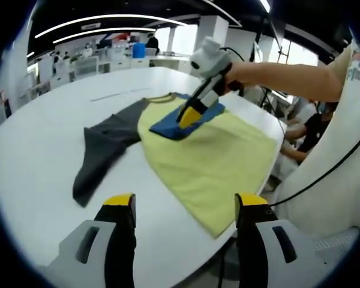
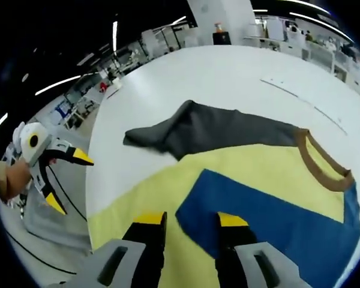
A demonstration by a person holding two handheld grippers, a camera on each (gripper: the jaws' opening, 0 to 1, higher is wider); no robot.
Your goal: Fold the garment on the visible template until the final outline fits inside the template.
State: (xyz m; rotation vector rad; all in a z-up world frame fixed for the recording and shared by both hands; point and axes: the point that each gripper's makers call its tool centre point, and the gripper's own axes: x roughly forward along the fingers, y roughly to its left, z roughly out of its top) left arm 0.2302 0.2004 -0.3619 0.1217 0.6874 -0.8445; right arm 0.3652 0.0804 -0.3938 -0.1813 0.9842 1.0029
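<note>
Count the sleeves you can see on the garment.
2. The grey sleeve lies spread out on the white table; the blue sleeve is folded onto the yellow body, under the right gripper.

Left gripper view: backed off at the counter [image 1: 42, 150] edge, looking across the garment [image 1: 216, 156]. Right gripper view: close above it, probably facing opposite. Both share the garment.

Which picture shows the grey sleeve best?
The right gripper view: the grey sleeve lies spread across the middle, whole, with its end clear. The left gripper view also shows the sleeve, smaller and more bunched.
</note>
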